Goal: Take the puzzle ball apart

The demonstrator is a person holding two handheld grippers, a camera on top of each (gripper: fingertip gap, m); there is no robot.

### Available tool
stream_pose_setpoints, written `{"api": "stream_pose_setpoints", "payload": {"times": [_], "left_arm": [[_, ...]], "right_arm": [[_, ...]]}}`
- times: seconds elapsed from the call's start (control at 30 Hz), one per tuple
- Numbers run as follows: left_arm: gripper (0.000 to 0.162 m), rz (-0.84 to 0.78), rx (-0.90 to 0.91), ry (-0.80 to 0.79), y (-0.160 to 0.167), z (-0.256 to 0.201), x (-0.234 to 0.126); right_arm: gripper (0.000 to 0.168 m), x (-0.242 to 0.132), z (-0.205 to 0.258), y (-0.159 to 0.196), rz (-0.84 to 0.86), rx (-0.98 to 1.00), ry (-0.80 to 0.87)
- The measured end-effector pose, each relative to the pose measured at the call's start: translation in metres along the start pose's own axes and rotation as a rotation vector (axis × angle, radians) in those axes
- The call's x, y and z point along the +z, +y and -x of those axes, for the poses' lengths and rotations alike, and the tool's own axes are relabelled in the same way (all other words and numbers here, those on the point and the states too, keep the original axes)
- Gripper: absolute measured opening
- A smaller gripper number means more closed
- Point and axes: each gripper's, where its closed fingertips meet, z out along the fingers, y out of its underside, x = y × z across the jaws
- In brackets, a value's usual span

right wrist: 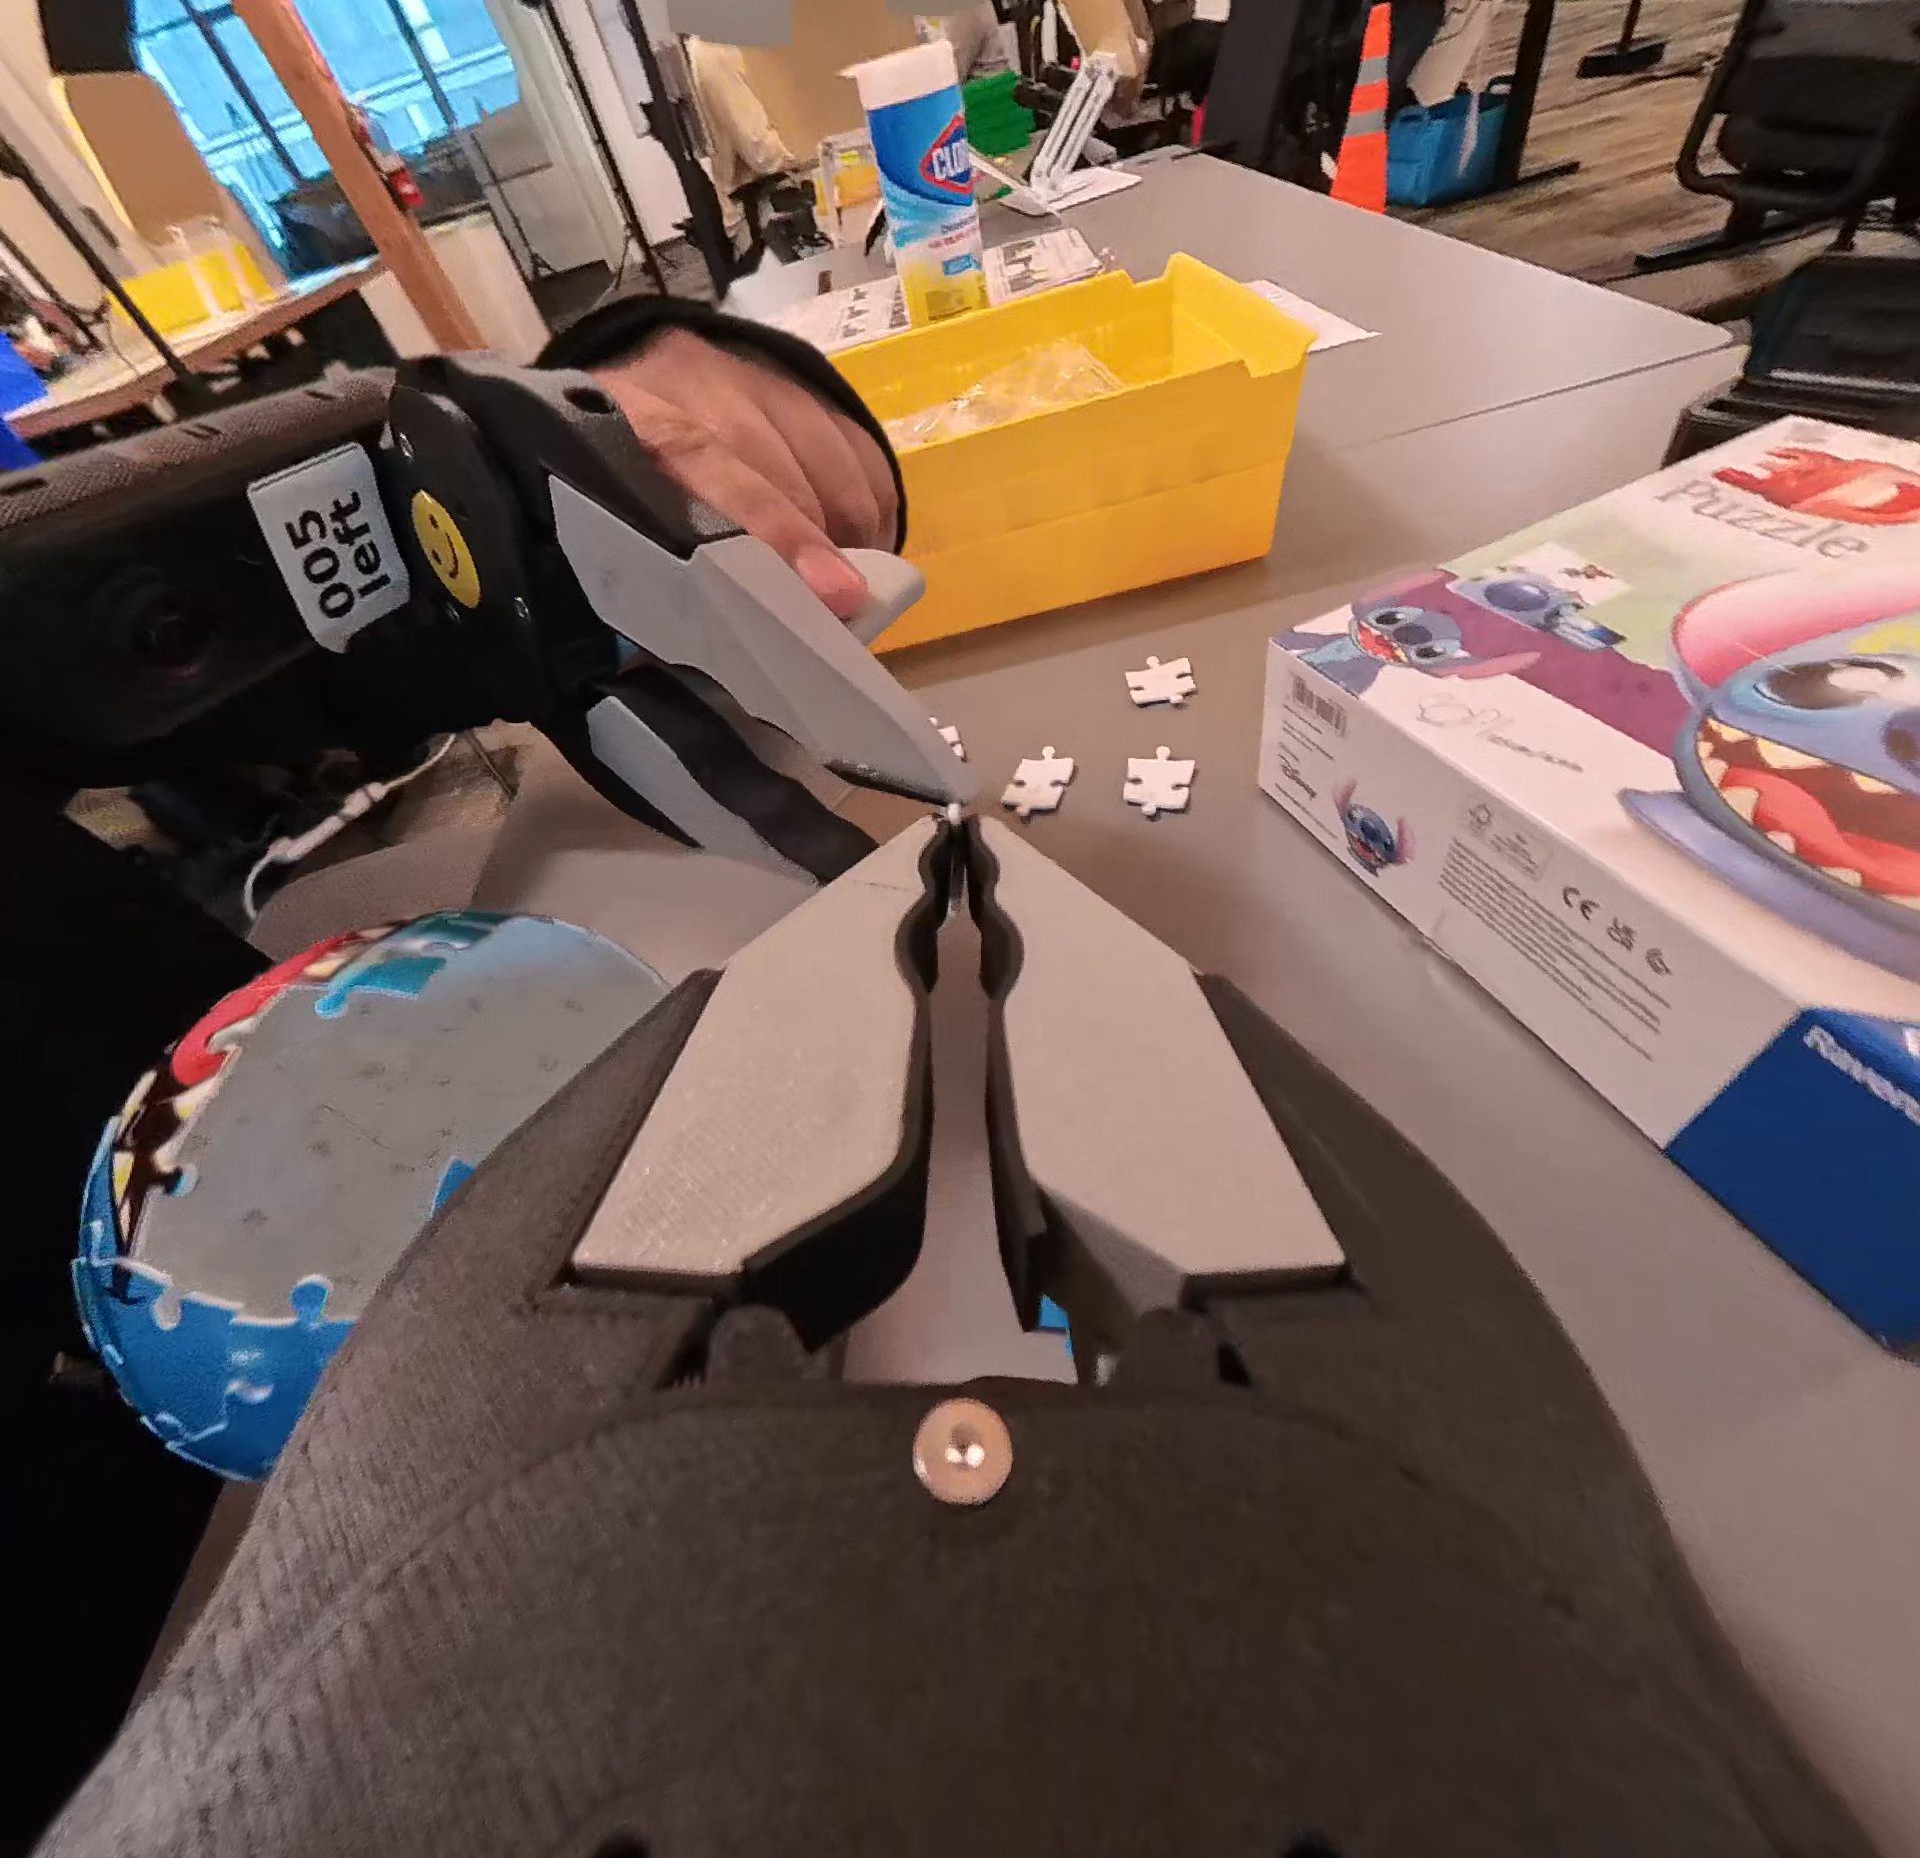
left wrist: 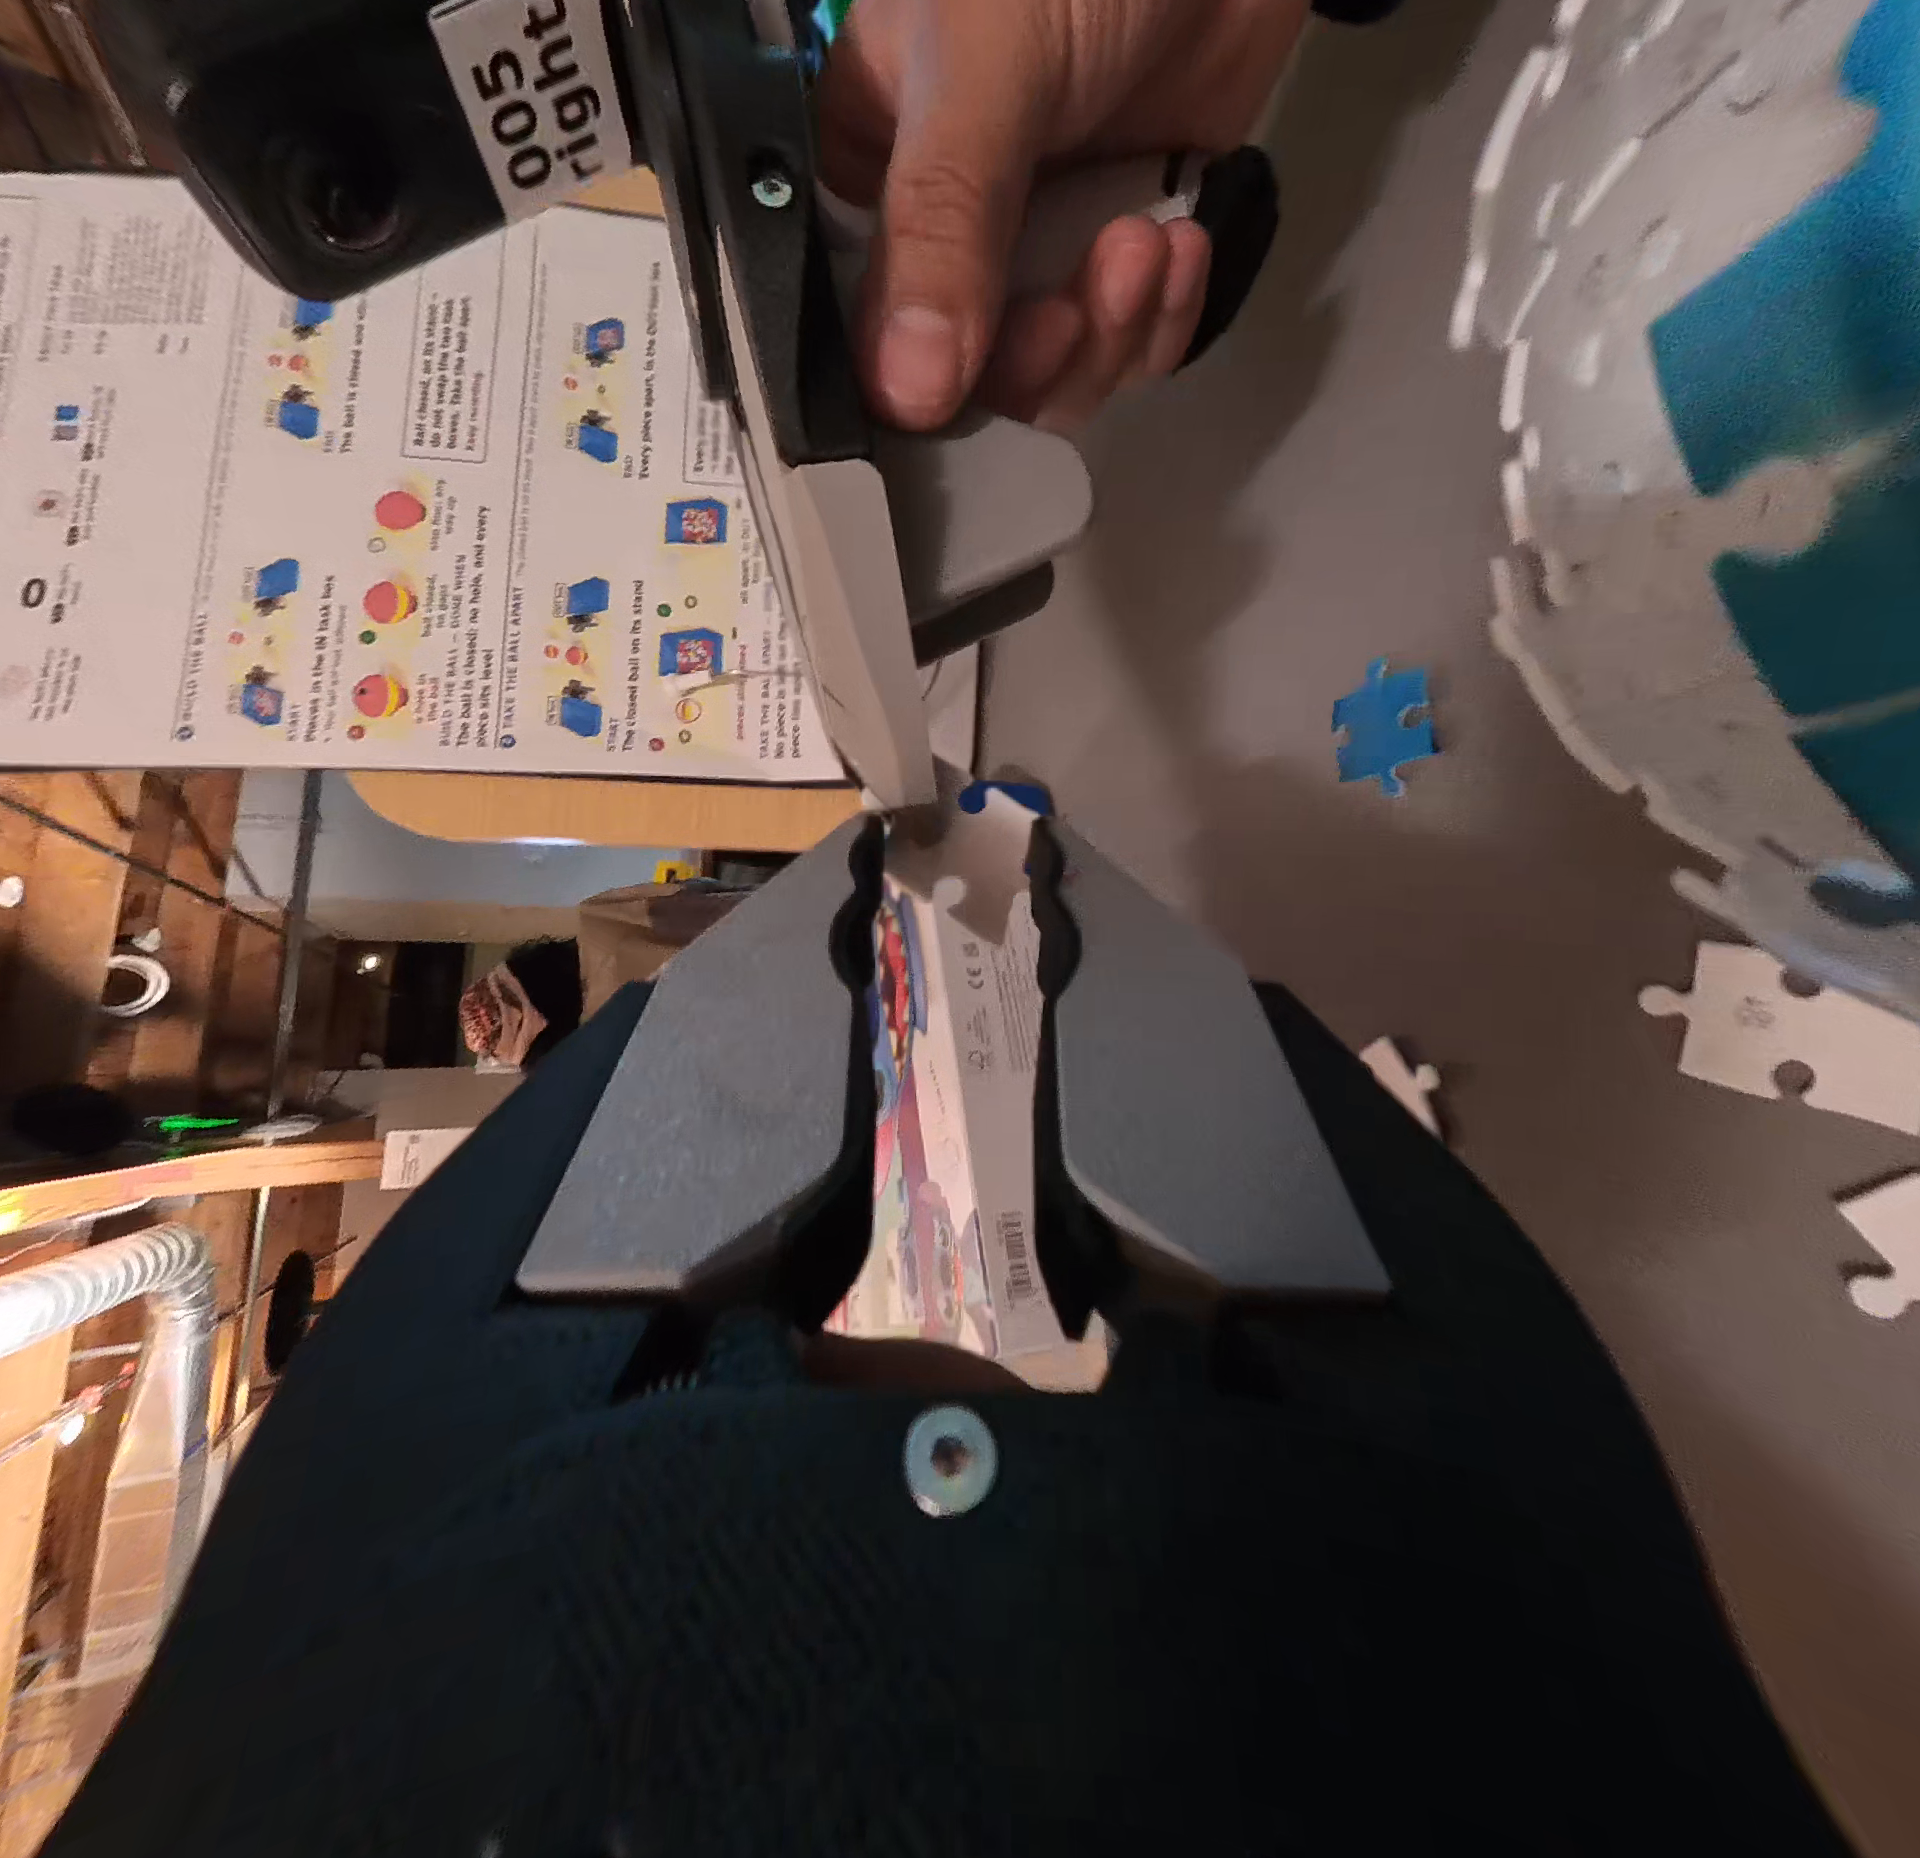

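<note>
The puzzle ball lies at the lower left of the right wrist view, partly open, showing its grey inside and a blue and red rim. It also shows blurred in the left wrist view. My left gripper is closed on a loose puzzle piece, white back up, which spans its two pads. My right gripper is shut on the same piece, seen edge-on. The two grippers meet tip to tip above the table. The left gripper's finger comes in from the left.
The puzzle box stands on the right. Loose white pieces lie beyond the grippers, and a blue piece lies near the ball. A yellow bin and a wipes canister stand behind. An instruction sheet lies on the table. Only a small space, under 4 cm, lies between the two pairs of fingers.
</note>
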Motion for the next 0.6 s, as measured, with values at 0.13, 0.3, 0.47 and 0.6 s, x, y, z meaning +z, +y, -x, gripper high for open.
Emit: {"api": "stream_pose_setpoints", "payload": {"times": [0.13, 0.3, 0.47, 0.6], "left_arm": [[0.023, 0.043, -0.063, -0.022, 0.012, -0.001, -0.016], [0.067, 0.074, -0.565, 0.279, 0.033, -0.044, -0.073], [0.117, 0.055, -0.969, 0.338, -0.009, -0.083, -0.117], [0.121, 0.093, -1.153, 0.276, -0.053, -0.100, -0.114]], "right_arm": [[0.000, 0.014, 0.003, 0.003, 0.064, -0.097, 0.003], [0.000, 0.013, 0.014, 0.017, 0.148, -0.274, -0.021], [0.000, 0.006, 0.026, 0.029, 0.194, -0.405, -0.089], [0.000, 0.008, 0.022, 0.040, 0.218, -0.396, -0.111]]}}
